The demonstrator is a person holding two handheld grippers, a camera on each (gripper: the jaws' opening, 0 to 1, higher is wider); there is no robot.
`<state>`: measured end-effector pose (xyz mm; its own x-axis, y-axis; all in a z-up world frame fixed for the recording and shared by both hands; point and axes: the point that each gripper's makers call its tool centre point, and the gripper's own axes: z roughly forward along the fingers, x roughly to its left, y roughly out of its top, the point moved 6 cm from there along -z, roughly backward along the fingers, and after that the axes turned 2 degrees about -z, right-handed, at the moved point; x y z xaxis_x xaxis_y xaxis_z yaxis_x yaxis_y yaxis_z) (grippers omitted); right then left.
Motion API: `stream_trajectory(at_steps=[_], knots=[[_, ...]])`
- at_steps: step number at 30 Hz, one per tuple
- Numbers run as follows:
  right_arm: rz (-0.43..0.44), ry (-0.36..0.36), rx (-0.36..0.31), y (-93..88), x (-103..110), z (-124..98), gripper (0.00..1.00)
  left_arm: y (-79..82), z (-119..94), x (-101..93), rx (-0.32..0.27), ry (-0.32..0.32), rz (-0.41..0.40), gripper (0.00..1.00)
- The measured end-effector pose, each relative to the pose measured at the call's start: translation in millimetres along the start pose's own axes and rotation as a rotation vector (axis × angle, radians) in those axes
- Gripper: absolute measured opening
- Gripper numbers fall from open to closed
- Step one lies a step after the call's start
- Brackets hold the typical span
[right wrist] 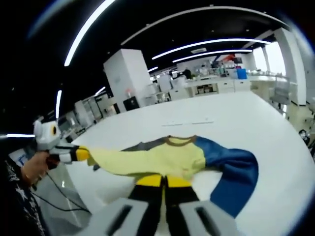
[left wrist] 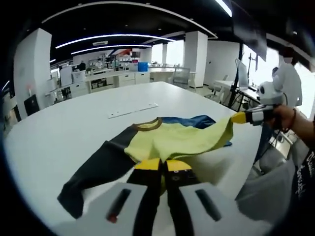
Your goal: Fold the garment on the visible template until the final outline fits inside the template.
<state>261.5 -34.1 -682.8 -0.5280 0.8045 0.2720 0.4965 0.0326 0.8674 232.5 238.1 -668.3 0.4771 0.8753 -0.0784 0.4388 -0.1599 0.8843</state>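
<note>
A long-sleeved shirt with a yellow body, brown collar, one black sleeve and one blue sleeve lies partly lifted on the white table. My left gripper is shut on the yellow hem at one end. My right gripper, held by a hand, pinches the other hem corner and holds it taut above the table's right edge. In the right gripper view the shirt stretches from my right gripper, shut on the hem, to my left gripper. The blue sleeve curls at the right.
Thin white strips lie on the table beyond the collar, also in the right gripper view. Past the table's edge are office desks, white pillars and a chair. A person's hand and cable hang off the table's left side.
</note>
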Motion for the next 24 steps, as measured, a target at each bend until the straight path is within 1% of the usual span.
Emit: stream_trajectory(at_steps=[2,4,8,12,18,20,24], knots=[[0.005,0.008,0.006,-1.8,1,-4,0.0,-4.2,-3,-1.8,0.025,-0.005,0.0,0.0],[0.008,0.012,0.008,-3.5,1,-7,0.0,-6.4,-5,-3.5,0.03,-0.01,-0.002,0.0],[0.011,0.019,0.032,-11.1,3,-13,0.0,-20.4,-10,-11.0,0.073,-0.029,-0.024,0.0],[0.009,0.04,0.054,-18.1,5,-20,0.0,-30.2,-13,-17.5,0.098,-0.041,-0.036,0.0],[-0.023,0.06,0.09,-29.8,7,-29,0.0,-51.5,-17,-28.3,0.158,-0.026,-0.029,0.0],[-0.033,0.067,0.109,-36.0,7,-29,0.0,-60.2,-17,-28.9,0.178,-0.017,-0.034,0.0],[-0.092,0.069,0.199,-56.4,9,-30,0.0,-75.6,-19,-34.3,0.239,-0.015,-0.048,0.0]])
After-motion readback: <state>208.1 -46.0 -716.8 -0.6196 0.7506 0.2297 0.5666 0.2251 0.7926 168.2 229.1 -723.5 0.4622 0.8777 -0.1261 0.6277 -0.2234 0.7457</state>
